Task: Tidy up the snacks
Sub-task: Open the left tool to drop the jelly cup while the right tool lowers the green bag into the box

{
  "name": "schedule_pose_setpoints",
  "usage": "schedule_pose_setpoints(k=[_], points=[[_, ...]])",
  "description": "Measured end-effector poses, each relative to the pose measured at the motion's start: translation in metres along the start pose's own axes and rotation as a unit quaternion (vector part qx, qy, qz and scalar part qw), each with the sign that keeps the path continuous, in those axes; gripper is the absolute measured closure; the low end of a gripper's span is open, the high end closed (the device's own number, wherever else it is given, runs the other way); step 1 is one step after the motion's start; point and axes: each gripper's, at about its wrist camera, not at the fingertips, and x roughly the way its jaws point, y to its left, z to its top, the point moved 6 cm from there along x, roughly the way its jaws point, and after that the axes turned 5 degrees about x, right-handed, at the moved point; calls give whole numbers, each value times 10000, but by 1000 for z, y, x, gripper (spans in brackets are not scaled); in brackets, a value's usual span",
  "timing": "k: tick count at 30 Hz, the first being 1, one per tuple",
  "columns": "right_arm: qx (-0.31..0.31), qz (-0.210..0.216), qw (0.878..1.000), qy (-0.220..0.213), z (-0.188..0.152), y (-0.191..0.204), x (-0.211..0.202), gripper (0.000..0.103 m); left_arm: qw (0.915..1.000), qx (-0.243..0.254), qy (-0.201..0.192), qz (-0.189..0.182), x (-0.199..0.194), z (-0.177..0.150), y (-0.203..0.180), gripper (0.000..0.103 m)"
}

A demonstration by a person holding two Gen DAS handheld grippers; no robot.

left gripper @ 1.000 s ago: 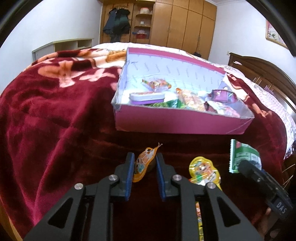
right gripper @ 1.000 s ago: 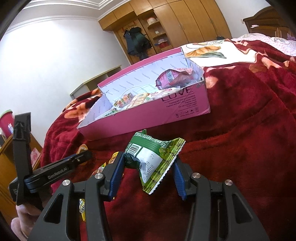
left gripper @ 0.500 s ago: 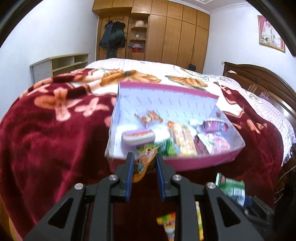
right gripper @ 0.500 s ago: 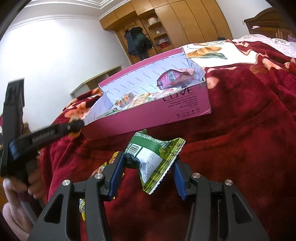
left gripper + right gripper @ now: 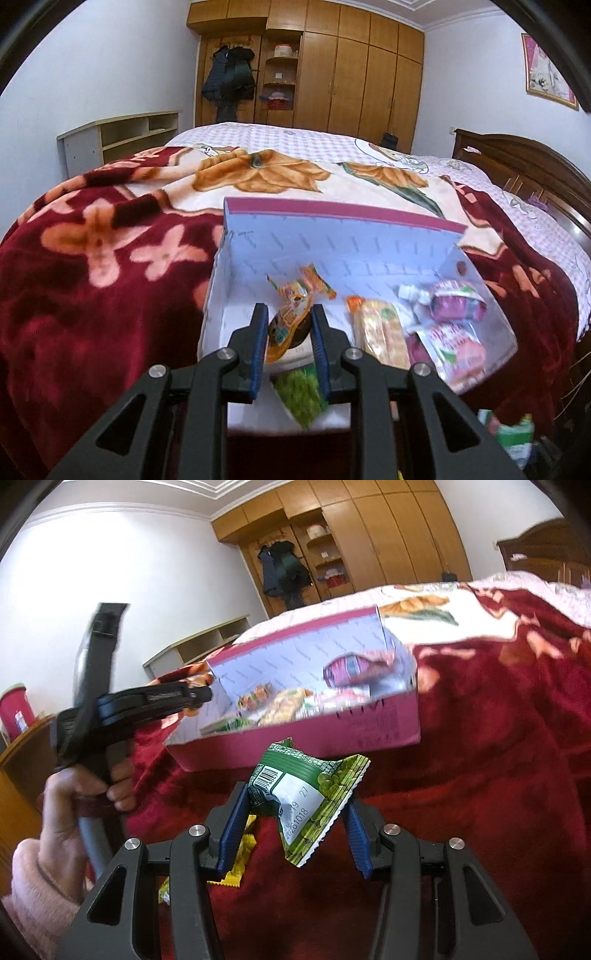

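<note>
My left gripper is shut on an orange snack pouch and holds it above the near left part of the pink box. The box holds several snacks: an orange packet, a yellow bar, purple and pink pouches and a green packet. My right gripper is shut on a green pea packet, lifted above the red blanket in front of the box. The left gripper shows at the box's left end in the right wrist view.
The box lies on a bed with a red flowered blanket. A yellow snack lies on the blanket under my right gripper. A wooden headboard is at the right, a wardrobe at the back.
My left gripper has lifted the orange pouch off the blanket and carried it forward over the box. My right gripper has raised the green packet and moved closer to the box.
</note>
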Motion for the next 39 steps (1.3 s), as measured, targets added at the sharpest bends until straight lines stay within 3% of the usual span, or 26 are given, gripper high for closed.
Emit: schedule_pose_setpoints(k=[16,20,22,39], points=[[-330,-192,9991,-179,55,1,8,53,9993,-27,308,190,49,-7,13,78],[-343,-195,9992,-79,60,2,20,53,9995,114,254,141,48,-8,7,62],[-350,-192,9992,-16,62,4,26,53,9996,127,232,129,48,-9,5,58],[-561,-543,9968,156,102,6,88,53,10000,-13,32,61,46,-11,7,56]])
